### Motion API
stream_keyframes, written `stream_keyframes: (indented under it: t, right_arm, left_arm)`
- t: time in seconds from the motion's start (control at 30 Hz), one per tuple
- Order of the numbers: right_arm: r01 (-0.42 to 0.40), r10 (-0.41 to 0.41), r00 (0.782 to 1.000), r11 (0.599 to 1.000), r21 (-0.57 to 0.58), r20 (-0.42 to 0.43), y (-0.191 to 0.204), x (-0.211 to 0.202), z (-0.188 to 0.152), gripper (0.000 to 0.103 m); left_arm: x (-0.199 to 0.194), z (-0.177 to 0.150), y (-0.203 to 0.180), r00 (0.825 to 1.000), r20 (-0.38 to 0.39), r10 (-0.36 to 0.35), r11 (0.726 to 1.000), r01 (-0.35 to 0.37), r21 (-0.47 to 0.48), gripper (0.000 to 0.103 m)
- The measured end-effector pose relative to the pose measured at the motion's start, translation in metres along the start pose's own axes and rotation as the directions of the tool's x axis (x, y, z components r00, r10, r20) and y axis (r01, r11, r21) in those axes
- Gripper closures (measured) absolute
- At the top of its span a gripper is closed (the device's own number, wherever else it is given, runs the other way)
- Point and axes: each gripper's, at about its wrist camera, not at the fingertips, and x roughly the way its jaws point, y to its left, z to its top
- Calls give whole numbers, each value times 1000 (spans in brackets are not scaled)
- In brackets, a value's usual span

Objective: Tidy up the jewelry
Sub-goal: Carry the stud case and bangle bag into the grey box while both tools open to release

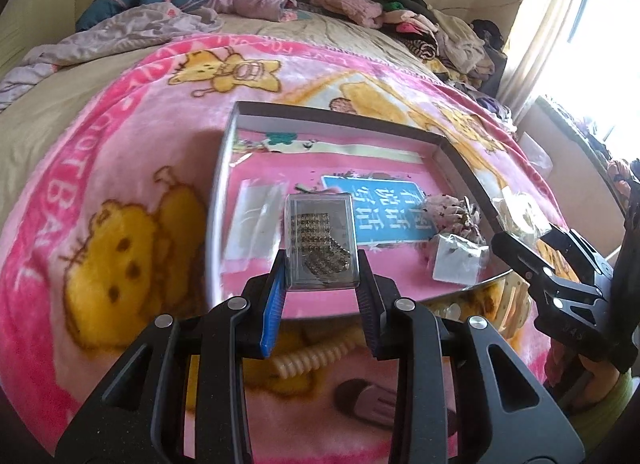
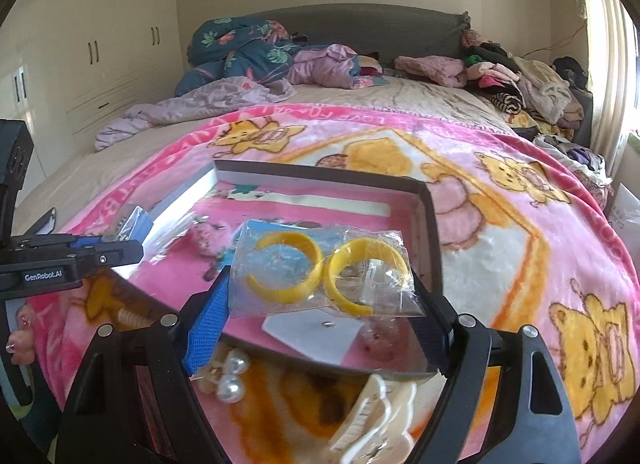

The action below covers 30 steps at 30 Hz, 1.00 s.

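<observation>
Cream hair claw (image 2: 366, 420) blurred, cut by edge.

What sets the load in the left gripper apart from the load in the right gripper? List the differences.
The left gripper clamps a rigid clear plastic case of small dark studs, jaws narrow. The right gripper holds a soft, crinkled clear bag of two yellow open hoops, jaws spread wide. The case is flat-sided and boxy; the bag is limp and wrinkled. Both are transparent jewelry packs held over the shallow box on the pink blanket.

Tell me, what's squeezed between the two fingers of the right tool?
A clear plastic bag with two yellow hoop earrings inside sits between the right tool's fingers, held over the shallow box. The right wrist view shows it.
</observation>
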Motion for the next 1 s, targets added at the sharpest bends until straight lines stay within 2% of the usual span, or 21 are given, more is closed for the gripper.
stream_keyframes:
  t: [0.53,0.8,1.0]
  right_arm:
    - [85,-84,996,995,45,-28,-47,22,6,24]
    - [73,-71,996,997,36,-62,-57,42,14,24]
    - [45,-47,993,999,-17,-109,-44,66,20,24]
  left_arm:
    - [52,4,-31,997,-69,-24,997,29,72,78]
    - [69,4,-35,997,-82,-2,995,10,97,78]
    - [70,4,-28,997,-83,4,996,3,89,76]
